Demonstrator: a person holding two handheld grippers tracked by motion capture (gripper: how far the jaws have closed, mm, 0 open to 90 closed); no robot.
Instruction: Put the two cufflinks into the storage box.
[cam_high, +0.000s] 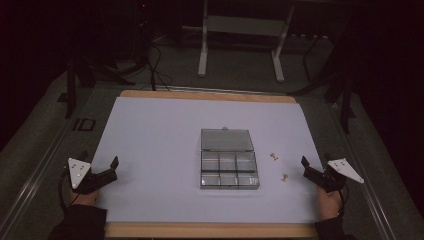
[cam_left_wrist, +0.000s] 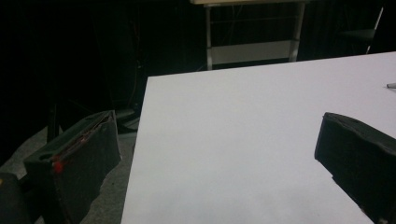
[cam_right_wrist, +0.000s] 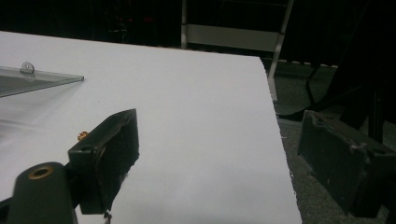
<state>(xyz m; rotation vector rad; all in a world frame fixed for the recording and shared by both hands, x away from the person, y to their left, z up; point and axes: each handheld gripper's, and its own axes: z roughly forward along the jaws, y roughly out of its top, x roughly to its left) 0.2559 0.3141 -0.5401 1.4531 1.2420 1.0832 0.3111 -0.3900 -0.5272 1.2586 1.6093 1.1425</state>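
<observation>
Two studs (cam_high: 274, 156) loose beside open box (cam_high: 229, 170); compartments apparently empty; left gripper (cam_high: 102, 170) and right gripper (cam_high: 313, 170) spread wide, holding nothing.

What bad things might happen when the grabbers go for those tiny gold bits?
The two gold bits are very small, so the open right gripper might flick them off the white sheet's nearby edge. The clear box lies open with its lid flat behind; a knock might slide it.
</observation>
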